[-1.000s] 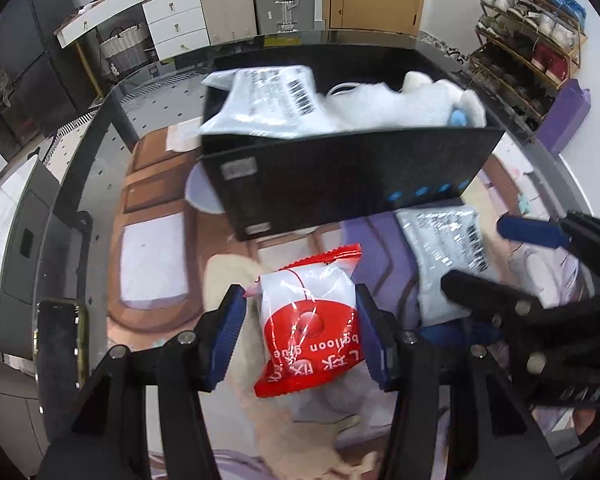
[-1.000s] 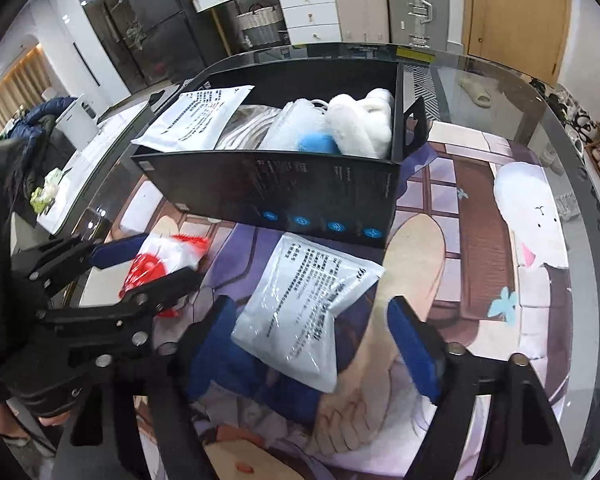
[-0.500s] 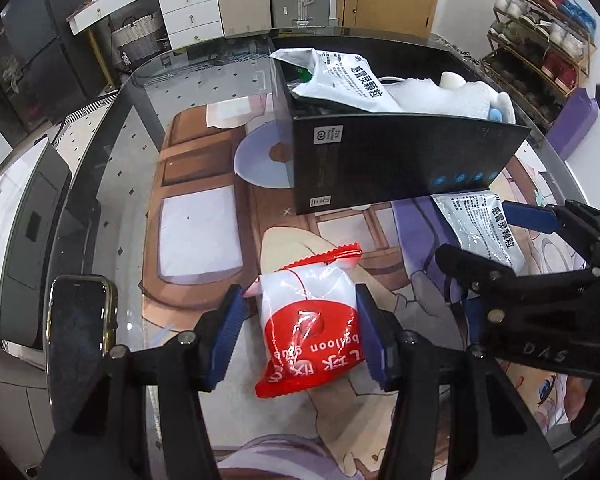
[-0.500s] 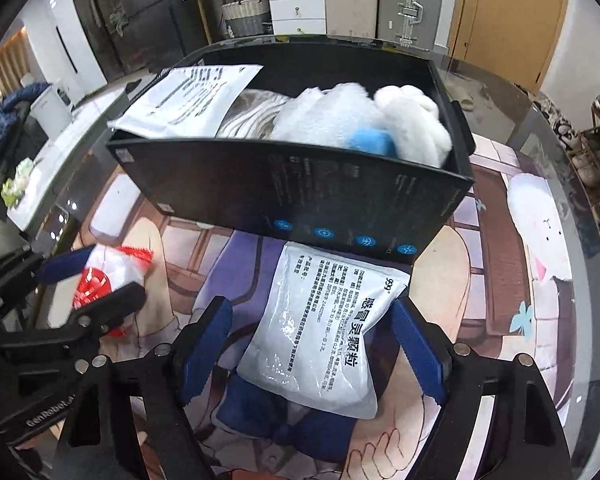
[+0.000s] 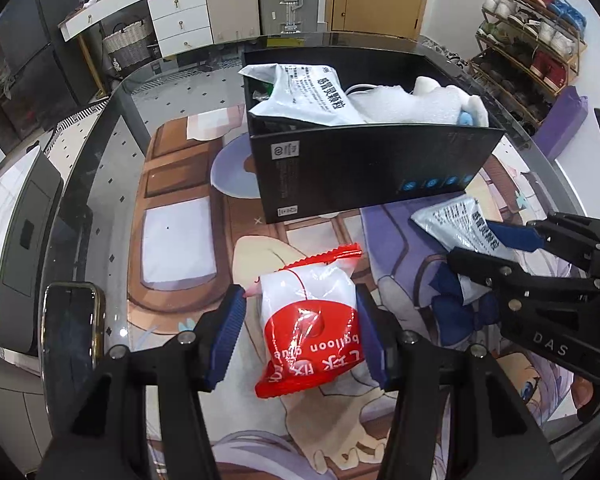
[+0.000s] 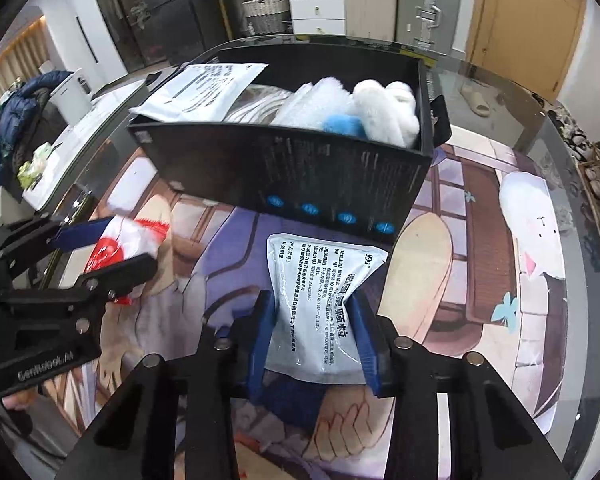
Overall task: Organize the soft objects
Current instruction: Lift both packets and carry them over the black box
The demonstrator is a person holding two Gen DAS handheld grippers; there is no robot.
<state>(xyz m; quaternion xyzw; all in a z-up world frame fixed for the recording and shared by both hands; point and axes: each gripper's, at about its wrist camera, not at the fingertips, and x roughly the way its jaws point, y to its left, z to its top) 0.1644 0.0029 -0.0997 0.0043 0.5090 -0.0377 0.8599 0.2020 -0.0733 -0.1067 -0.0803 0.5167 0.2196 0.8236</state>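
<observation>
White drawers (image 5: 182,20), perhaps a shoe rack (image 5: 528,36)

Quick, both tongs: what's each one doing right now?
Left tongs: shut on the red-and-white packet.
Right tongs: shut on the white pouch.

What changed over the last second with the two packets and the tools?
The right tool closed from wide open onto the white packet, which now sits pinched between its fingers. The left tool drew back from the black box, carrying the red-and-white balloon glue packet with it. Unchanged: that grip, and the box's contents.
</observation>
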